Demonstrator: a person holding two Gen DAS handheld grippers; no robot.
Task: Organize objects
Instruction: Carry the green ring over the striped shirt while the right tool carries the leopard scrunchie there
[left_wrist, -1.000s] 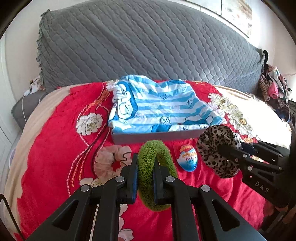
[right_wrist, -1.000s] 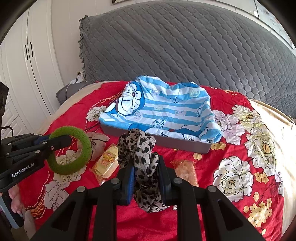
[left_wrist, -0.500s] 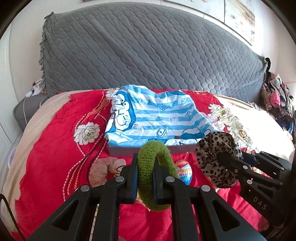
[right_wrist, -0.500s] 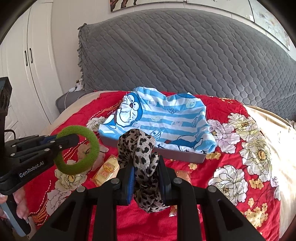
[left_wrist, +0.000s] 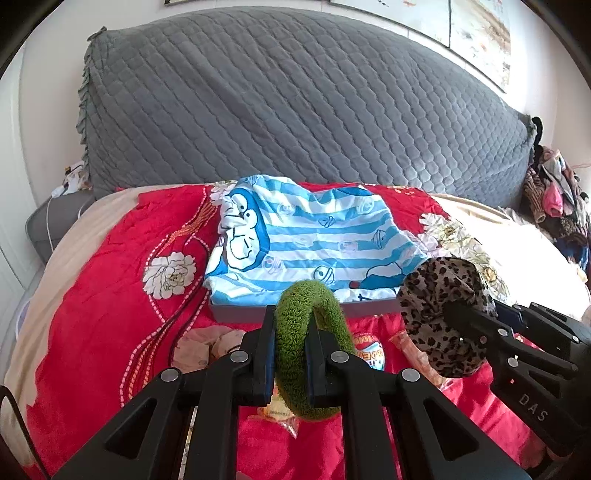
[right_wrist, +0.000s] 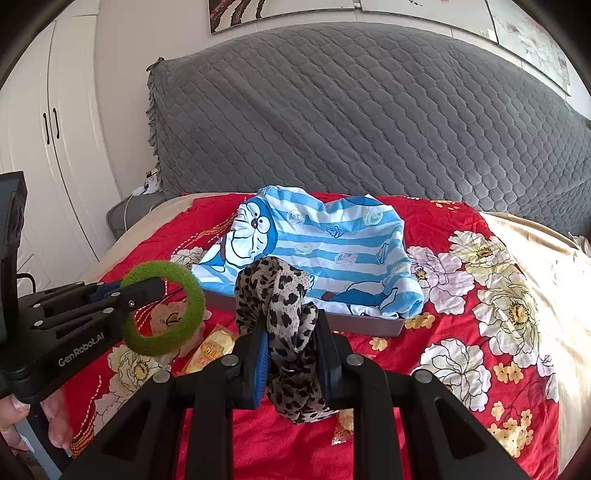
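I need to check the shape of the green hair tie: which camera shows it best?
The right wrist view: the green hair tie faces it as a full open ring, pinched at its rim by the left gripper. The left wrist view shows it edge-on, partly hidden between that gripper's fingers.

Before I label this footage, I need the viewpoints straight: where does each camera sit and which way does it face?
Left wrist: on the left tongs, shut on the green scrunchie, facing the gray headboard; right tongs at right.
Right wrist: on the right tongs, shut on the leopard scrunchie, same heading; left tongs and fingers at left.
Shared: striped cloth over the gray tray, red quilt.
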